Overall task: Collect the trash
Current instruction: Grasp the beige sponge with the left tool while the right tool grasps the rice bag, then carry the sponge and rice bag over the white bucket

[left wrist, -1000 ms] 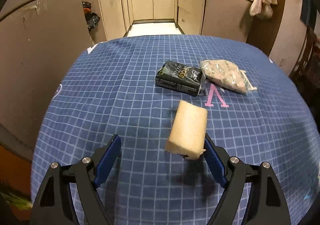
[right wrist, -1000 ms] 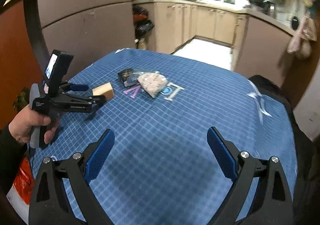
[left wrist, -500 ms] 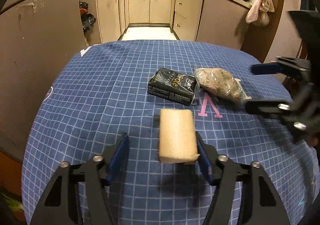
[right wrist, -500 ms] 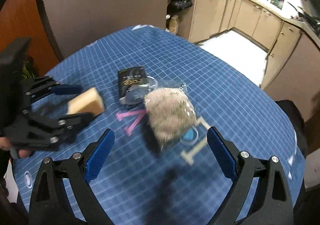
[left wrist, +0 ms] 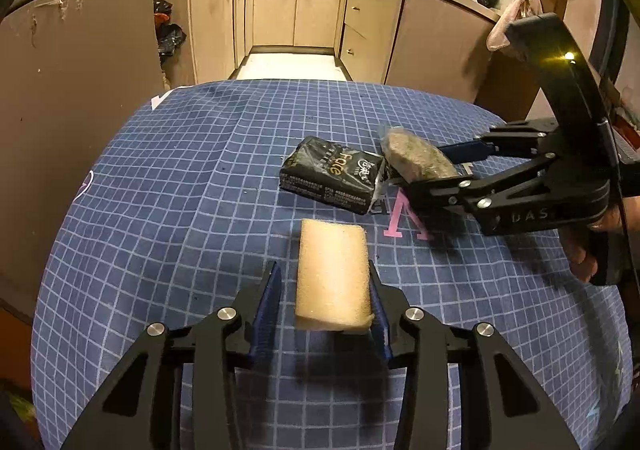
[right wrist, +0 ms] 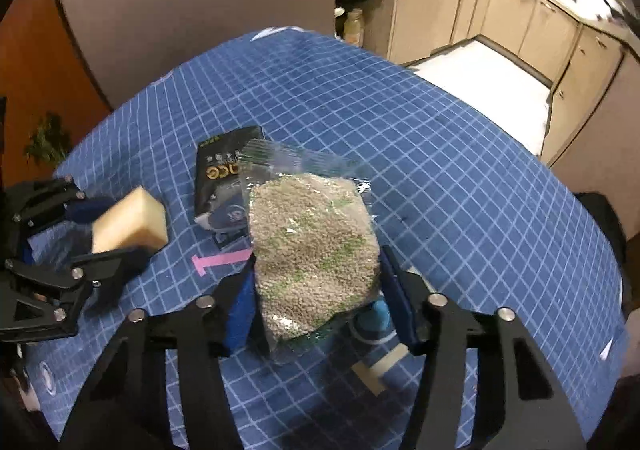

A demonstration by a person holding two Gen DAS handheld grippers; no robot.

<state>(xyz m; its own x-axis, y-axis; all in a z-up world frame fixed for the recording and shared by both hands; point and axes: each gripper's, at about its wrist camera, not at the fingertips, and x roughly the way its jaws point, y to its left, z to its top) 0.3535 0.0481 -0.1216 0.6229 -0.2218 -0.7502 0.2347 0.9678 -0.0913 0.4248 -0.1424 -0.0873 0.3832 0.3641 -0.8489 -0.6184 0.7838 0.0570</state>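
A pale yellow sponge (left wrist: 334,274) lies on the blue checked tablecloth (left wrist: 160,190) between the fingers of my left gripper (left wrist: 324,302). The right pad touches it; a small gap shows on the left side. The sponge also shows in the right wrist view (right wrist: 130,220). A clear bag of brown granules (right wrist: 314,246) sits between the fingers of my right gripper (right wrist: 318,298), which have closed in on it from both sides. The bag also shows in the left wrist view (left wrist: 416,158). A black packet (left wrist: 334,174) lies beside the bag, partly under it.
The round table stands in a kitchen with beige cabinets (left wrist: 296,14) behind and a brown panel (left wrist: 60,90) at the left. Pink letters (left wrist: 404,220) are printed on the cloth. The table edge drops off at the right (right wrist: 580,210).
My left gripper has narrowed around the sponge. My right gripper has moved in over the bag of granules and narrowed from wide open to its sides.
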